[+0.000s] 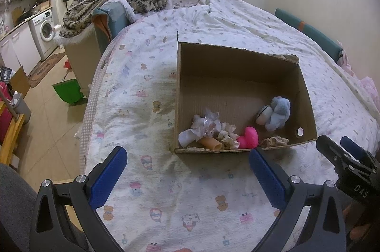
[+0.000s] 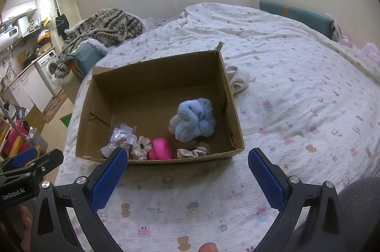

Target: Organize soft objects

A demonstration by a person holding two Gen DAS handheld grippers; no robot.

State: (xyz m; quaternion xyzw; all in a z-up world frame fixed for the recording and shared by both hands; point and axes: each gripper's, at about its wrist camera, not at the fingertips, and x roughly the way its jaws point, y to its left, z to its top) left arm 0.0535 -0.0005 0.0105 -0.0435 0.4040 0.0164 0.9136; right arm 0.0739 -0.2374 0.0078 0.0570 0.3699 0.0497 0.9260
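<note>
An open cardboard box (image 1: 237,61) (image 2: 156,66) sits on the bed. Inside lie a fluffy light-blue toy (image 1: 279,113) (image 2: 196,118), a pink heart-shaped toy (image 1: 249,138) (image 2: 161,148), beige scrunchies (image 1: 275,140) (image 2: 193,151), a crumpled clear wrapper (image 1: 210,123) (image 2: 121,135) and a tan tube (image 1: 211,143). My left gripper (image 1: 187,166) is open and empty, just in front of the box. My right gripper (image 2: 187,166) is open and empty, also in front of the box. Each gripper shows at the edge of the other's view.
The bed has a white patterned quilt (image 1: 154,90) (image 2: 296,90). A white folded cloth (image 2: 237,78) lies right of the box. A knitted blanket (image 1: 114,0) is heaped at the far left. The floor, a green bin (image 1: 68,91) and a washing machine (image 1: 45,29) are left.
</note>
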